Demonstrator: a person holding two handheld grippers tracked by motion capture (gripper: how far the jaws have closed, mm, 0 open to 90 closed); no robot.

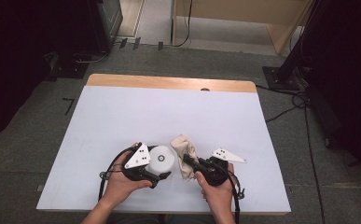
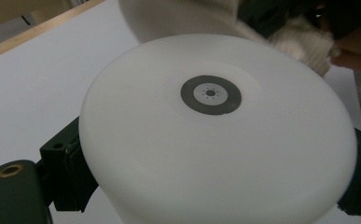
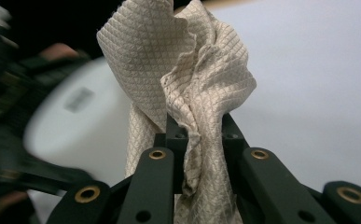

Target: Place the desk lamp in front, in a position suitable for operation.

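Two grips: left hand-held gripper (image 1: pixel 162 169) clamps the white disc (image 1: pixel 161 159), right hand-held gripper (image 1: pixel 187 160) pinches the cloth (image 1: pixel 183 156).

we hold a hand-held gripper in each hand over the near edge of the white counter (image 1: pixel 122 116). our left hand-held gripper (image 1: pixel 162 170) grips a white round dish (image 1: pixel 162 159); just beside it, our right hand-held gripper (image 1: pixel 187 161) pinches a bunched beige cloth (image 1: pixel 183 148).

A rectangular worktop (image 1: pixel 122 116) is covered by a white sheet, with a strip of bare wood left showing along its far edge. It stands on grey carpet (image 1: pixel 38 116), over which black cables (image 1: pixel 285 112) are trailed.
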